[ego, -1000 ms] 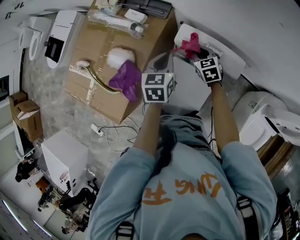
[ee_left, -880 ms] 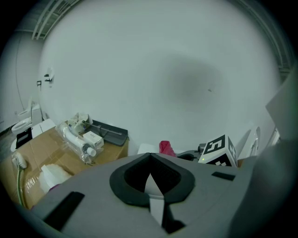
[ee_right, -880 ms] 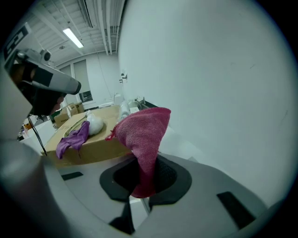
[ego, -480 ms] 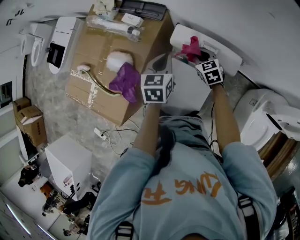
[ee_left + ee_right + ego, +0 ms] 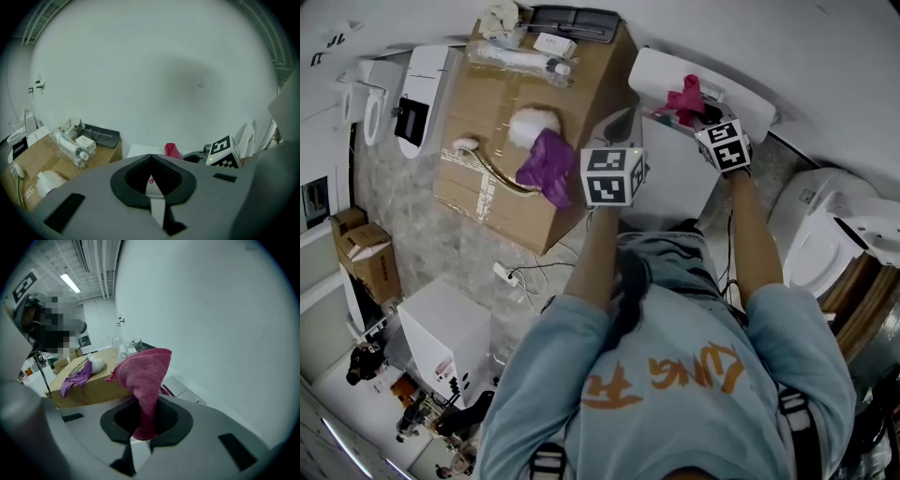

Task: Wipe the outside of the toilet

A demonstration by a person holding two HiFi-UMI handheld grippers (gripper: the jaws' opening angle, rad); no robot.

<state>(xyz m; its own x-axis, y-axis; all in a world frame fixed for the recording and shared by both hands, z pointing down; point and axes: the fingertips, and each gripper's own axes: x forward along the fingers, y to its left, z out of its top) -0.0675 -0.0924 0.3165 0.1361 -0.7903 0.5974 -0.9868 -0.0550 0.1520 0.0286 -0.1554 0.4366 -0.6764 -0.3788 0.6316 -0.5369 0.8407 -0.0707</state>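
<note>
The white toilet's tank [image 5: 741,105] stands against the wall at the top of the head view, with its closed lid [image 5: 675,183] below it. My right gripper [image 5: 701,114] is shut on a pink cloth [image 5: 684,96], which rests on the tank top. In the right gripper view the cloth [image 5: 143,373] stands up from between the jaws of the right gripper [image 5: 145,420]. My left gripper [image 5: 617,127] hovers over the toilet's left side, apart from it. In the left gripper view the left gripper [image 5: 151,157] has its jaws together and holds nothing; the pink cloth [image 5: 172,151] shows beyond.
A large cardboard box [image 5: 492,202] stands left of the toilet, carrying a purple cloth [image 5: 546,161], a white fluffy pad [image 5: 534,125], a brush [image 5: 483,159] and packaged parts. Another toilet [image 5: 825,244] is at the right. Cables [image 5: 525,272] lie on the floor.
The right gripper has shifted a little to the right along the tank top with the pink cloth. The left gripper has barely moved.
</note>
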